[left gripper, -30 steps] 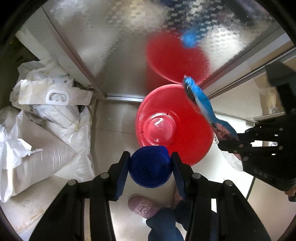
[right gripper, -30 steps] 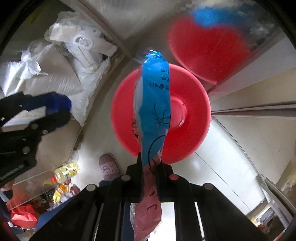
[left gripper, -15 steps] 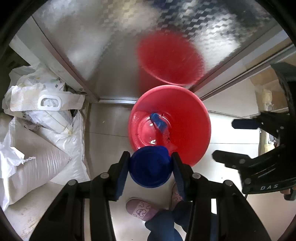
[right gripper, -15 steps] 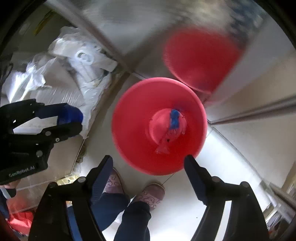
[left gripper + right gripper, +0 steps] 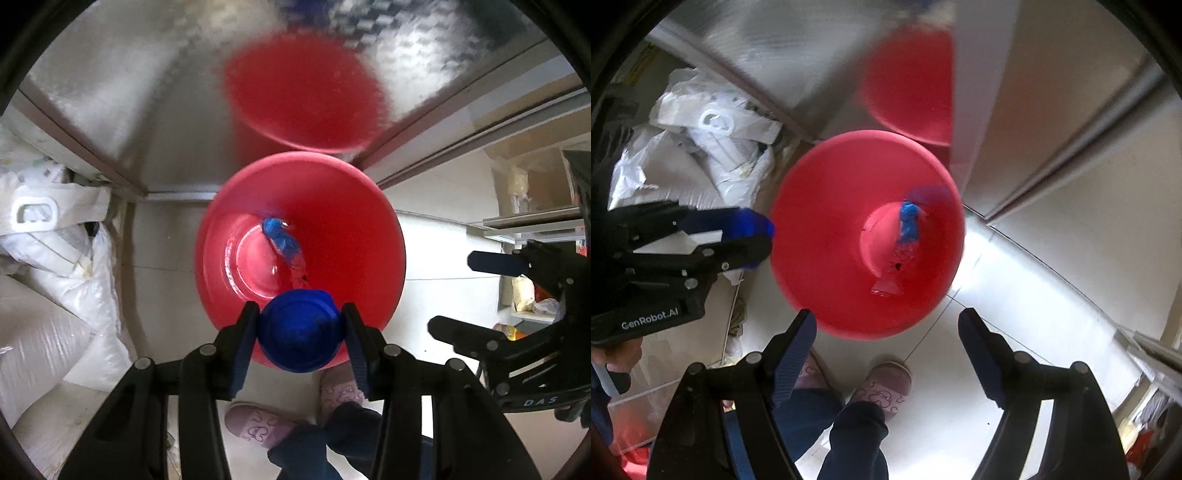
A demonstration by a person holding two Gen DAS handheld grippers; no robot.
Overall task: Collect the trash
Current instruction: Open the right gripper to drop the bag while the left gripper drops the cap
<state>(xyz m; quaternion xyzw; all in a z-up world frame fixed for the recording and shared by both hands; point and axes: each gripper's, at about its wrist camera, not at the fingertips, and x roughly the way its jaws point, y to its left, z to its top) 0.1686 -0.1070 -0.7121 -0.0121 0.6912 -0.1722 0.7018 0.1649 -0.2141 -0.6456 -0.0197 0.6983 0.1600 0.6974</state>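
A blue cap (image 5: 299, 334) is pinched between the fingers of the left gripper (image 5: 300, 332), just above the near rim of the red bucket (image 5: 354, 236). For a clean drop, the cap should be carried further over the bucket's middle before the fingers are spread, so that the rim is not struck. The right gripper (image 5: 886, 347) is held beside the bucket with its fingers spread wide and nothing between them. One blue wrapper (image 5: 282, 242) is seen lying at the bucket's bottom. Beyond the bucket, a red shape, probably its reflection in the metal panel (image 5: 140, 92), is blurred. Counted: one cap, one wrapper, one bucket, two grippers.
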